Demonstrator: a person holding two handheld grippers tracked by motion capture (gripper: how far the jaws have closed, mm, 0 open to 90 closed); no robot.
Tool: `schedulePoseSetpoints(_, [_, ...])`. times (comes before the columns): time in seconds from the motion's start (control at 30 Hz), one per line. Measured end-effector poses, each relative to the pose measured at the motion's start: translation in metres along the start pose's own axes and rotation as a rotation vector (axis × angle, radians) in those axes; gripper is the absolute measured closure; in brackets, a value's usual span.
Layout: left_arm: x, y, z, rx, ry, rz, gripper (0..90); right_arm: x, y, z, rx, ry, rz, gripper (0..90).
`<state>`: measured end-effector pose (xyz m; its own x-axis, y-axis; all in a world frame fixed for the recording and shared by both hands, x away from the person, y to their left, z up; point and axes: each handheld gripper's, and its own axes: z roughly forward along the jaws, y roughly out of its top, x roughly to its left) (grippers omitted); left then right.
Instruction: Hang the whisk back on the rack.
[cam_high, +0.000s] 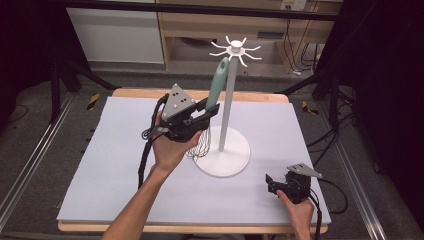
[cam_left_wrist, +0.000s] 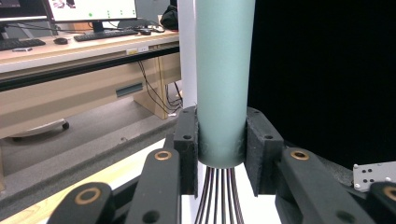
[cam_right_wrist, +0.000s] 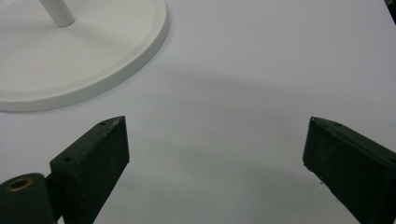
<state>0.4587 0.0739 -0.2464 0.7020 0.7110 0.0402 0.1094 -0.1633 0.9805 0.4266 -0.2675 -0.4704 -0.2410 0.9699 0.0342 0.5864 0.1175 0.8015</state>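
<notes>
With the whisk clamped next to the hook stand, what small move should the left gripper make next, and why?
Probably lift a little: the left gripper is shut on the whisk, whose handle top sits just under the stand's hooks, beside the pole and not yet hung.

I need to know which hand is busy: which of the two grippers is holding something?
The left gripper: its jaws clamp the green handle of the whisk beside the white stand. The right gripper sits open over bare table.
</notes>
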Motion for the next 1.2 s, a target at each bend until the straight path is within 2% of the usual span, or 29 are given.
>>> schedulePoseSetpoints(0.47, [0.003,-0.002,0.013,0.014,0.014,-0.006,68.5,0.000,0.000,0.000,-0.001,0.002,0.000,7.5])
schedulePoseSetpoints(1.2, [0.002,-0.006,0.027,-0.004,0.035,0.005,68.3,0.001,0.000,0.001,0.005,0.004,-0.001,7.5])
